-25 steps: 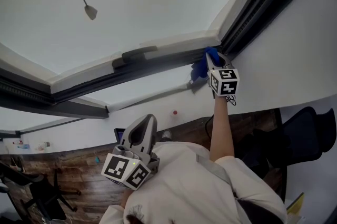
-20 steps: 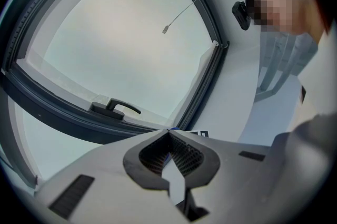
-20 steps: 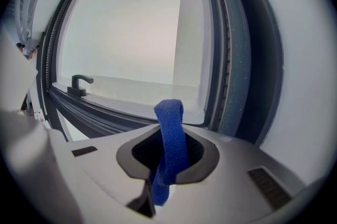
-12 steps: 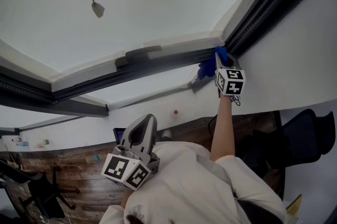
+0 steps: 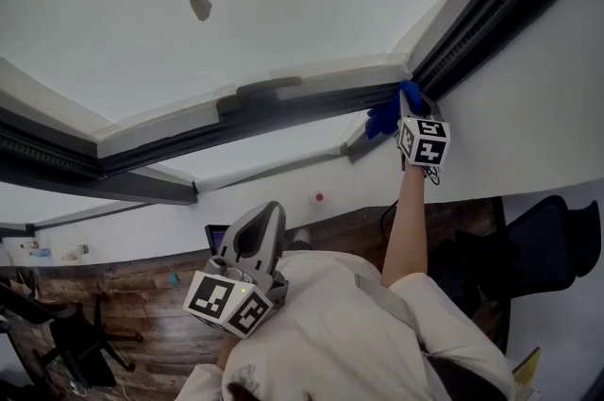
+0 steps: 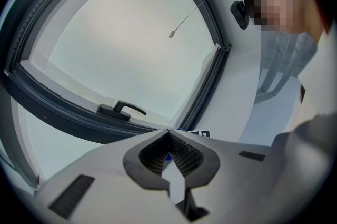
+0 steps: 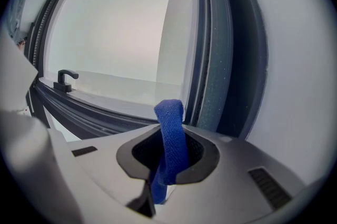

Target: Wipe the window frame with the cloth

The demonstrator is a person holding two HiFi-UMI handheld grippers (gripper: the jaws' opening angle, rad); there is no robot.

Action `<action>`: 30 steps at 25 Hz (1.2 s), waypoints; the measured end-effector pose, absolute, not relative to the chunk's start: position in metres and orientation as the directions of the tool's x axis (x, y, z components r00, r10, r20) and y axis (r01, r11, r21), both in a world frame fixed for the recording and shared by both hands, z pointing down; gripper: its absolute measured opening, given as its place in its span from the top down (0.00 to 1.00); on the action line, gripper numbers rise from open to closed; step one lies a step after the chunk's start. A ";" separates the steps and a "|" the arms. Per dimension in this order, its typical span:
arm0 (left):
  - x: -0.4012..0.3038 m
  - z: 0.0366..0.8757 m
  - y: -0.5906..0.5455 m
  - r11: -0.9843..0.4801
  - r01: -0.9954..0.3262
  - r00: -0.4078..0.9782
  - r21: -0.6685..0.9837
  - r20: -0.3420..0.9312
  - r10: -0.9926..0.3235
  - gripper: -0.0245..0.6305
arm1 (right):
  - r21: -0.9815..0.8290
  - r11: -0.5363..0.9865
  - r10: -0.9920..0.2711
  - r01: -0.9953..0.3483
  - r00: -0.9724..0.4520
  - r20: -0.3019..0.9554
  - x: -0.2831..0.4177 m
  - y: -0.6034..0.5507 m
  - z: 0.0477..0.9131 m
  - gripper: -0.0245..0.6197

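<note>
The dark window frame point(image 5: 311, 102) runs across the head view to a corner at the upper right. My right gripper point(image 5: 408, 107) is raised to that corner, shut on a blue cloth point(image 5: 384, 118) that lies against the frame's lower bar. In the right gripper view the cloth point(image 7: 169, 117) sticks up from between the jaws of the right gripper point(image 7: 169, 136), in front of the frame's upright point(image 7: 210, 59). My left gripper point(image 5: 267, 212) hangs low by the person's chest, jaws closed on nothing point(image 6: 168, 132), pointing up at the window.
A black window handle point(image 5: 260, 91) sits on the frame left of the cloth. A blind pull point(image 5: 199, 6) hangs before the pane. A white wall point(image 5: 528, 107) flanks the window. Below lie a wooden floor point(image 5: 132, 295) and a black office chair point(image 5: 552, 239).
My right gripper has slid the cloth to the right along the frame's lower bar, closer to the corner. The left gripper has stayed where it was.
</note>
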State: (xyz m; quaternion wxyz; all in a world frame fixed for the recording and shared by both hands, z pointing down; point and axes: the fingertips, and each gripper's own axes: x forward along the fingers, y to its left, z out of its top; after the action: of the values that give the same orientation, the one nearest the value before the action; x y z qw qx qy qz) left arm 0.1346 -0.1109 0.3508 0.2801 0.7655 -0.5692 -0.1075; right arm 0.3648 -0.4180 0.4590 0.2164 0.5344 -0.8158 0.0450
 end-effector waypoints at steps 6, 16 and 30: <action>0.116 0.350 -0.099 -0.200 -0.812 0.333 0.549 0.154 -0.930 0.96 | 0.059 0.342 -0.887 -0.938 -0.301 0.352 0.365 -0.408 0.452 0.88; 0.089 0.342 -0.089 -0.259 -0.799 0.398 0.543 0.155 -0.904 0.96 | -0.226 0.515 -0.807 -0.827 -0.557 0.196 0.228 -0.322 0.437 0.88; 0.014 0.340 -0.050 -0.134 -0.832 0.266 0.539 0.175 -0.948 0.96 | 0.037 0.801 -0.572 -0.597 -0.746 0.340 0.075 -0.244 0.458 0.88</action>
State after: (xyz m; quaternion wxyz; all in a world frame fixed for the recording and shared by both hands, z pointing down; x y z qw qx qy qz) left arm 0.0144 -0.0504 0.3401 0.2776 0.7457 -0.5966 -0.1046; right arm 0.0747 -0.2441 0.4576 0.1696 0.3131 -0.9337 0.0373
